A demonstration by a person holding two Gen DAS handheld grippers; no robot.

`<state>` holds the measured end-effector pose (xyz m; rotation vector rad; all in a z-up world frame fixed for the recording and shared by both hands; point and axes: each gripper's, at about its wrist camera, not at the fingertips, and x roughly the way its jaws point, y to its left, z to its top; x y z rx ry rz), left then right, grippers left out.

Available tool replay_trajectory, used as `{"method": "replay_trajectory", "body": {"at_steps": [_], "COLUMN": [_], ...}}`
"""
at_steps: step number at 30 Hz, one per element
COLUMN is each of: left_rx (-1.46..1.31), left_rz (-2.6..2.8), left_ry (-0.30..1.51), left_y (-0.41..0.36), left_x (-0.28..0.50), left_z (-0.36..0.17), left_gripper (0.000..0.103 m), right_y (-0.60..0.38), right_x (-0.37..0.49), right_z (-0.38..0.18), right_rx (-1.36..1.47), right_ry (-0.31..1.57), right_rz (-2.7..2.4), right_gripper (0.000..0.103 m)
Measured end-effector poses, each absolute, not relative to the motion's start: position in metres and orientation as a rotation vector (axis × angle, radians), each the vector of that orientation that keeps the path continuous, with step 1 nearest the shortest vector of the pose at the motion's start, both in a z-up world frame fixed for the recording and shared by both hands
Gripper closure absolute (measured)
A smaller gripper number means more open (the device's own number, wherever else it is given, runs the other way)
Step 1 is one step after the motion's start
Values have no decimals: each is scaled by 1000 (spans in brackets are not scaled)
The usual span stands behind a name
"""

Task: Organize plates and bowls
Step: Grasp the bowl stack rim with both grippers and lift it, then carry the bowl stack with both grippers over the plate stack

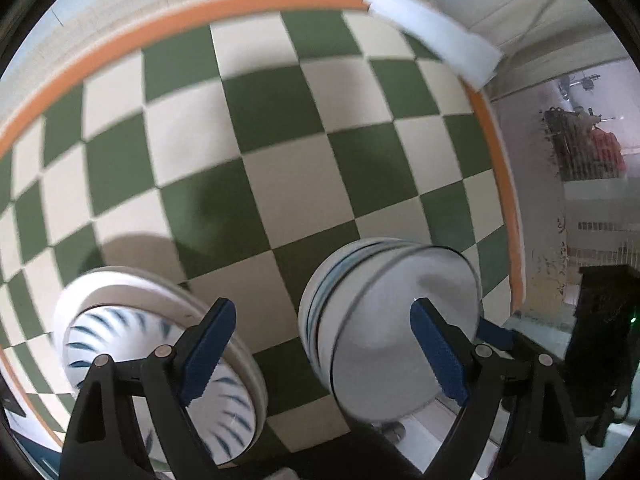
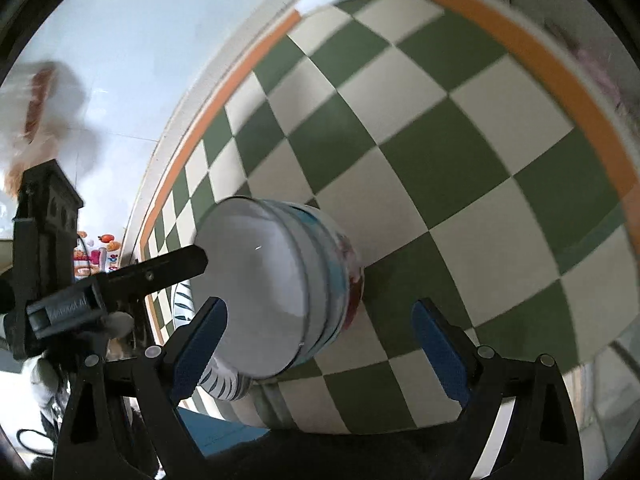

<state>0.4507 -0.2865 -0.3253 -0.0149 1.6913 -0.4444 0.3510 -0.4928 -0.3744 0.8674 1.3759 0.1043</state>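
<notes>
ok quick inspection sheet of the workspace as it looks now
surface: green and cream checked tablecloth with an orange border
job's things: white bowl with blue bands, empty inside; blue-patterned dish to its left, apart from it
clutter: white cloth-like strip at the far border
grippers: left tongs wide open, nothing between the pads; right tongs wide open with the bowl's near side between them, pads not touching it
cables: a dark cable low at the left edge of the right wrist view
surroundings: pale floor, colourful blurred items beyond the table edge
</notes>
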Motion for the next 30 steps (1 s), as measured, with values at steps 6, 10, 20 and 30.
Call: {"method": "replay_trajectory", "body": {"at_steps": [6,10,20,30], "left_rx": [-39,-88,-85,-82], "left_rz": [-499,-562,-579,-567], "left_ry": [1815,1843,1756,1674], "left_y": [-296,-302,-297,-286], "left_x": [450,445,433,441], "left_z": [-364,-375,-366,-347], "left_gripper": [27,43,45,48], "right_y": [-486,-478,-464,-456], "right_x": [356,358,361,387], "right_z": [-412,-432,-437,-420], "right_rx": [952,977,977,873], "right_ry": [1401,1432,1388,1348], "right_rz": [169,199,221,252], "right_gripper": [8,20,46,46]}}
